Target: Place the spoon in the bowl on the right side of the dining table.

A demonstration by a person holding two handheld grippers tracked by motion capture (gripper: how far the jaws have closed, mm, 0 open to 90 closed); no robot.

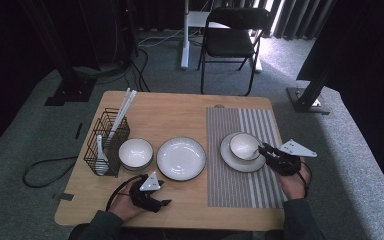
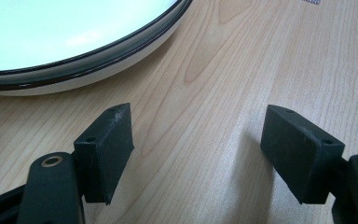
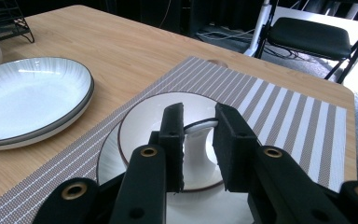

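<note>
A white bowl (image 1: 243,145) stands on a white saucer (image 1: 232,161) on the striped placemat (image 1: 230,185). My right gripper (image 1: 264,148) reaches the bowl from its right side. In the right gripper view its jaws (image 3: 199,116) are shut on the handle of a white spoon (image 3: 200,140), whose lower end dips into the bowl (image 3: 140,116). My left gripper (image 1: 155,192) rests low over the table near the front edge, just below the large white plate (image 1: 181,158). In the left gripper view its jaws (image 2: 198,140) stand wide open over bare wood beside the plate's dark rim (image 2: 98,51).
A smaller white bowl (image 1: 135,152) sits left of the plate. At the far left a black wire basket (image 1: 105,145) holds white chopsticks (image 1: 122,110) and another white spoon (image 1: 101,160). A black folding chair (image 1: 230,35) stands beyond the table.
</note>
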